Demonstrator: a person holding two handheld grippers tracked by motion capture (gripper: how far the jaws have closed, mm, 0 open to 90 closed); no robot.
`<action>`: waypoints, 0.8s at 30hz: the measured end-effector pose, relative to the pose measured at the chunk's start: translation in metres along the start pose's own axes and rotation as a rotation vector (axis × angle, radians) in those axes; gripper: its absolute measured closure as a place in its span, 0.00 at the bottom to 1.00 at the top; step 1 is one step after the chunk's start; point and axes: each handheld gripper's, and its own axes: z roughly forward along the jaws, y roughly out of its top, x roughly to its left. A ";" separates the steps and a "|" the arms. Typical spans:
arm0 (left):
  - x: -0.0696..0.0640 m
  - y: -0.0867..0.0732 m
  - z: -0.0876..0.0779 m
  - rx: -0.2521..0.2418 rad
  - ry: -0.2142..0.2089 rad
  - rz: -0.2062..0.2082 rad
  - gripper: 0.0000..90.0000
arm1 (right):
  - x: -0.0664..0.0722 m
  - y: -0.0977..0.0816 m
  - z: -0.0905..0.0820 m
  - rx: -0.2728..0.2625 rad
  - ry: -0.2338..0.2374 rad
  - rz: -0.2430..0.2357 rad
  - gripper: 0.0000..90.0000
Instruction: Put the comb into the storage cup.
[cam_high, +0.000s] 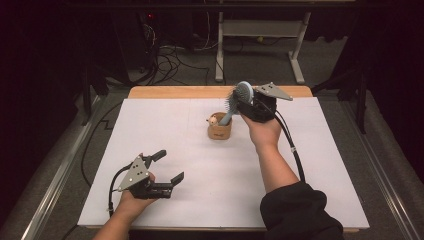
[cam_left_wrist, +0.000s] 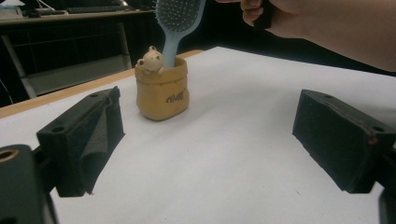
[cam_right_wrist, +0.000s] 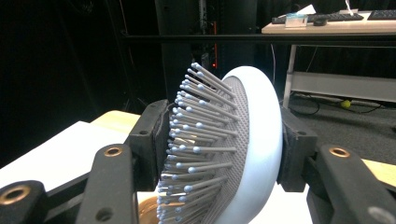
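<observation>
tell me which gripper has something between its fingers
The right gripper: the hairbrush head sits between its fingers above the cup. The left gripper has nothing between its fingers.

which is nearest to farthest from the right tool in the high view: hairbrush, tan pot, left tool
1. Hairbrush: its head sits between the jaws of the right tool, at the far middle of the table.
2. Tan pot: just below and left of that tool, holding the brush handle.
3. Left tool: far off at the near left corner, jaws apart and empty.
</observation>
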 end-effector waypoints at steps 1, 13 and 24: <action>0.000 0.000 0.000 -0.002 0.001 -0.004 0.11 | 0.000 0.000 0.000 0.000 0.001 0.002 0.52; 0.000 0.000 0.000 0.003 -0.001 -0.004 0.11 | -0.004 -0.001 -0.005 -0.002 0.004 0.002 0.52; 0.000 0.000 0.000 0.002 -0.003 -0.005 0.11 | -0.004 0.000 -0.005 -0.004 0.007 -0.011 0.45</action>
